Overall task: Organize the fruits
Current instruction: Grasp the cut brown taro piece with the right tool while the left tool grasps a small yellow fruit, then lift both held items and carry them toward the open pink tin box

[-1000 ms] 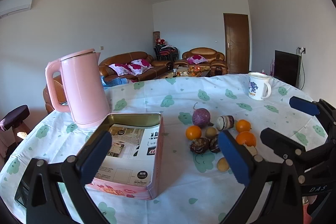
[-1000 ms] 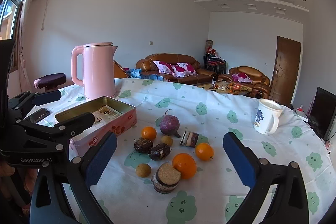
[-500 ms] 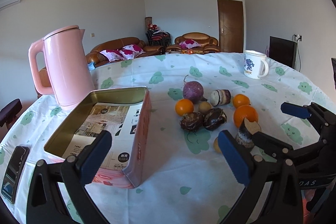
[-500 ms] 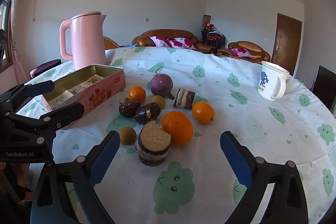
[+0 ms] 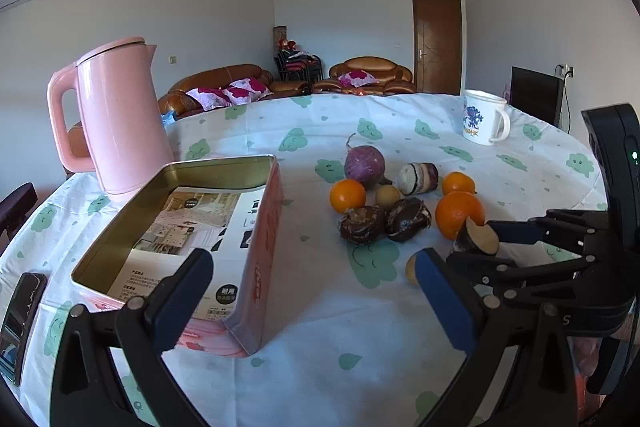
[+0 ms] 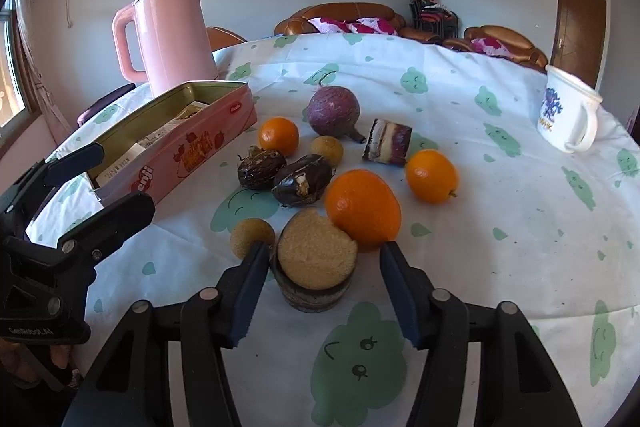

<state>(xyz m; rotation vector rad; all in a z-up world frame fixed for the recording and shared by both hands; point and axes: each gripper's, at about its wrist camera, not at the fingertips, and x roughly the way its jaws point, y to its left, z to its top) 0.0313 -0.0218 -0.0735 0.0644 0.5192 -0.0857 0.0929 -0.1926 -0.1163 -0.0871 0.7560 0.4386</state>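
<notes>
item: cut sugarcane stub (image 6: 316,267), at 6 o'clock of the fruit cluster, beside large orange (image 6: 362,209); our right gripper (image 6: 320,259), wide before, now closing around it, pads not yet pressing; left gripper (image 5: 308,291) stays open, empty

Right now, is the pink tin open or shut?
Open. The tin has no lid on; its gold inside and a printed leaflet lying in it show from above.
</notes>
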